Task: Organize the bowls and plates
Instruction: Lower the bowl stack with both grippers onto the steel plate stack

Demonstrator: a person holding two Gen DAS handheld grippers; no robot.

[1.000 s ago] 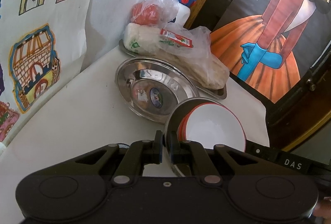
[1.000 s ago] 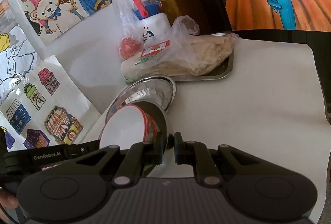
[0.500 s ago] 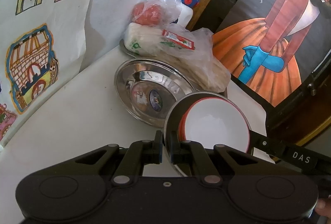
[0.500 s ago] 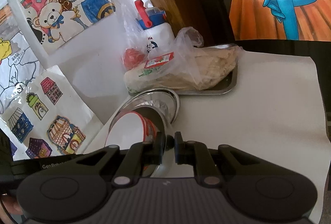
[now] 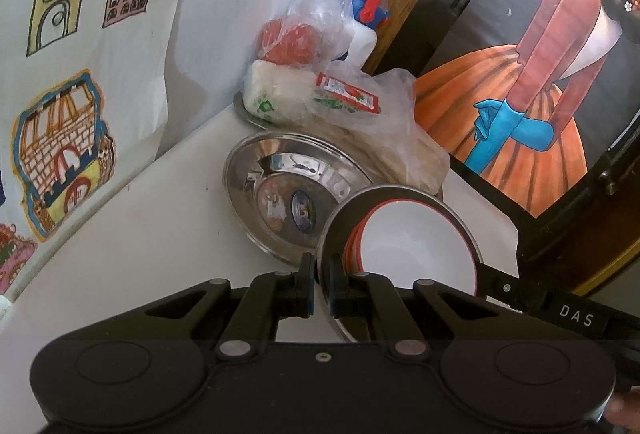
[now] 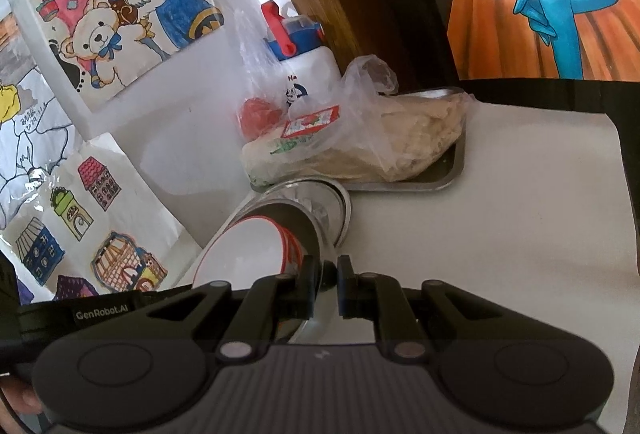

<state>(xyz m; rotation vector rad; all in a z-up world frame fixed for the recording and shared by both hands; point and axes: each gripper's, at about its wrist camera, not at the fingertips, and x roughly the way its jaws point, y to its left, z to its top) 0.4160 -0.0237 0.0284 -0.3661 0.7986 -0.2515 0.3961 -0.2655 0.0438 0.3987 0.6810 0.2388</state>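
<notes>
We held a steel plate [image 5: 336, 234], carrying the red-rimmed white bowl [image 5: 416, 250], by opposite rims: left tongs [image 5: 319, 284] and right tongs [image 6: 325, 286] both clamped narrow. It hung above the worktop [image 6: 500, 226] beside the resting steel dish [image 5: 280, 185]; stacking, we judged, remained undone.

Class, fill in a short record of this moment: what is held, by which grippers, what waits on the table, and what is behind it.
held: steel bowl with white red-rimmed bowl inside
left gripper: shut on the steel bowl's rim
right gripper: shut on the opposite rim
on table: empty steel plate
behind plate: tray bearing bagged food
</notes>
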